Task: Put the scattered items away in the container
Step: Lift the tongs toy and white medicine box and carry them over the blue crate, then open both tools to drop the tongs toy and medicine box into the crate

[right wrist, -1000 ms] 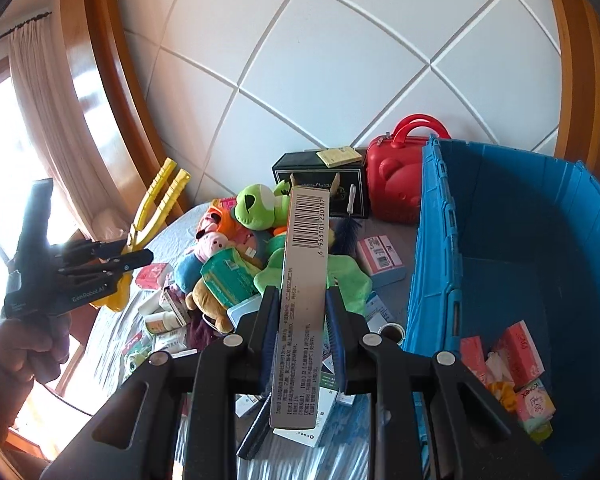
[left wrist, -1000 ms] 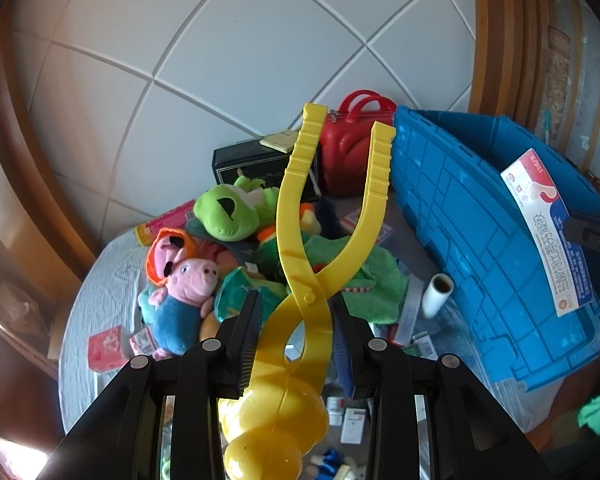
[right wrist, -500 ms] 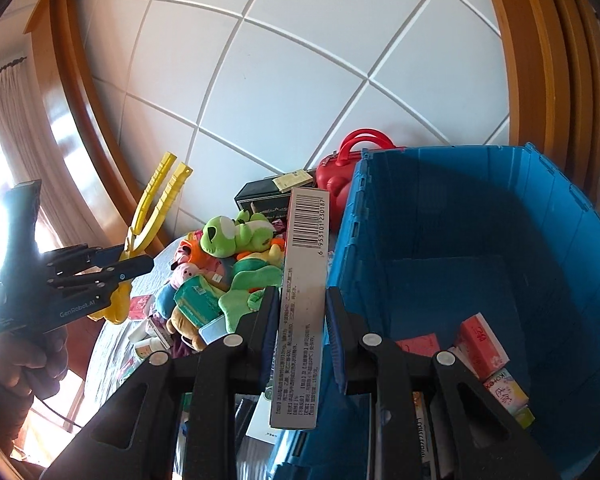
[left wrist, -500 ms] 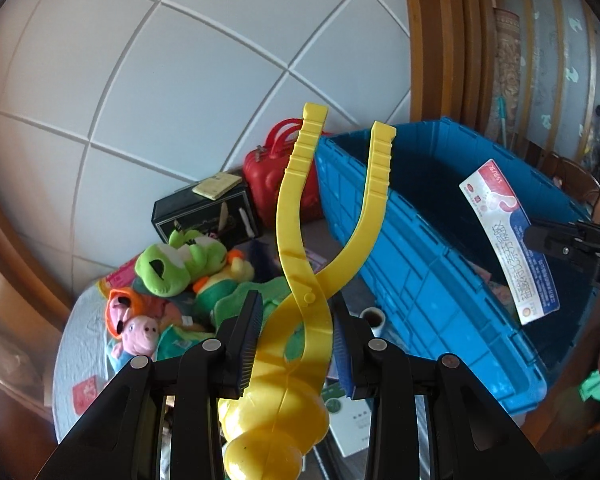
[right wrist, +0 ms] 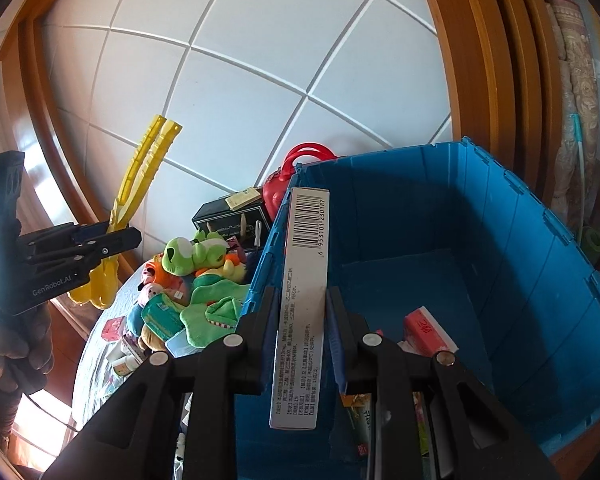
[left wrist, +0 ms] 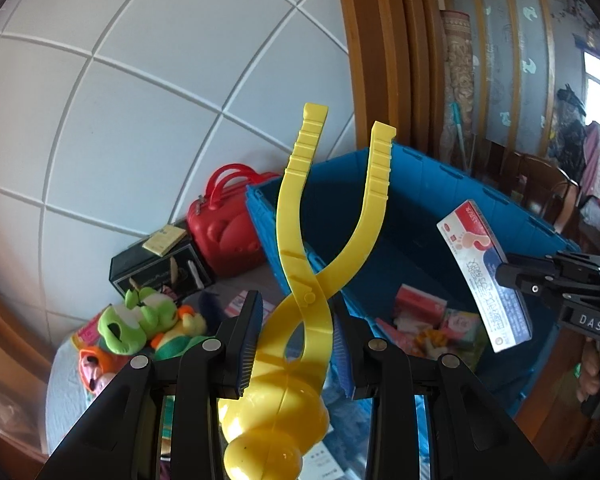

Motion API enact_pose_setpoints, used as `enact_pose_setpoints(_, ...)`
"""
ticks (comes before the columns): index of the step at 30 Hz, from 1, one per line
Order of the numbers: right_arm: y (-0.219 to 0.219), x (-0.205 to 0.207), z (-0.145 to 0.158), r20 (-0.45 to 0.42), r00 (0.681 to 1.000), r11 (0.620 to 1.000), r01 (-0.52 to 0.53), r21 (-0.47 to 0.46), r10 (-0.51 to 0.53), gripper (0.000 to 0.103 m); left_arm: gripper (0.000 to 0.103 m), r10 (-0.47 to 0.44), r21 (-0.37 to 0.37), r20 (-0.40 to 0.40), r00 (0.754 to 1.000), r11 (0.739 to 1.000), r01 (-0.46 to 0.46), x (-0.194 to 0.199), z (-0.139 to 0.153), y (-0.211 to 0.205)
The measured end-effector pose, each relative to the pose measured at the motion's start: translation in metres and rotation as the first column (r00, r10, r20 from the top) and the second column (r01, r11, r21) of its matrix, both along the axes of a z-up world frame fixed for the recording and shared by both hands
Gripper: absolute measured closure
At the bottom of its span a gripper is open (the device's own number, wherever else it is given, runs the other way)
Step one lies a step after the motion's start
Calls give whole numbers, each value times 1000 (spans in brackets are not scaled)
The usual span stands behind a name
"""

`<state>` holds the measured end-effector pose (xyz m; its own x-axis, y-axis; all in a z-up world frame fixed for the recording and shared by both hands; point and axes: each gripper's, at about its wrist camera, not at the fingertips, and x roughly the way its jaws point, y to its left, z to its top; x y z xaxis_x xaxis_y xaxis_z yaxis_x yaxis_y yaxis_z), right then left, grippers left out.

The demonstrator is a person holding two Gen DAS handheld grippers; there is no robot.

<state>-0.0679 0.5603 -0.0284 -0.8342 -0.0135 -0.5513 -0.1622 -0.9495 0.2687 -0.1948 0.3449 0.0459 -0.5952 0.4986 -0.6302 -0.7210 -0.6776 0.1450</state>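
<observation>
Blue crate (right wrist: pixel 480 280) sits at the right end of the counter (right wrist: pixel 100 360), already holding a few small packets (right wrist: pixel 428 330) on its floor. Change over the last second: both views have swung from the toy pile toward the crate. A second ago the right gripper's long box hung over the counter clutter beside the crate wall; now that long box (right wrist: pixel 302 304) stands roughly upright over the crate's near left wall, with the open interior just beyond it. The left gripper's yellow tongs have likewise come round from above the plush toys to face the crate mouth. Judgement: the transport leg is almost done, release comes next for both items, the right one looking closer.

Right gripper (right wrist: pixel 300 316): fingers (right wrist: pixel 266 312) pinching the long box by its narrow sides, near the middle of its length, barcode end pointing away from the camera. Left gripper (left wrist: pixel 296 332): fingers (left wrist: pixel 246 332) closed on the yellow tongs (left wrist: pixel 300 312) just below the pivot, bulbous scoop end toward the camera, both handles fanning up and out over the crate's near left corner.

Still on the counter left of the crate: green frog plush (right wrist: pixel 192 248), other plush toys, small boxes and bottles. Red case (left wrist: pixel 228 228) and black box (left wrist: pixel 156 268) stand at the back edge by the tiled wall.
</observation>
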Motion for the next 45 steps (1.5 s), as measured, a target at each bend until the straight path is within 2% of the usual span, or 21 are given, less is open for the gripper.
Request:
enact_pose_setpoints(9, 30, 16, -3, 24, 995, 996, 94, 9, -94, 80, 71, -103, -19, 9, 995, 994, 103, 13, -2, 49)
enact_pose_setpoints(21, 59, 32, -14, 77, 977, 980, 199, 24, -200, 80, 71, -228, -8, 49, 972, 974, 229, 22, -12, 107)
enact_pose_setpoints(31, 77, 6, -16, 103, 974, 979, 200, 39, -203, 80, 71, -244, 5, 76, 967, 970, 244, -2, -23, 146)
enact_pose_setpoints(45, 117, -56, -29, 144, 973, 983, 173, 64, -180, 80, 71, -195, 24, 80, 978, 981, 194, -51, -25, 185)
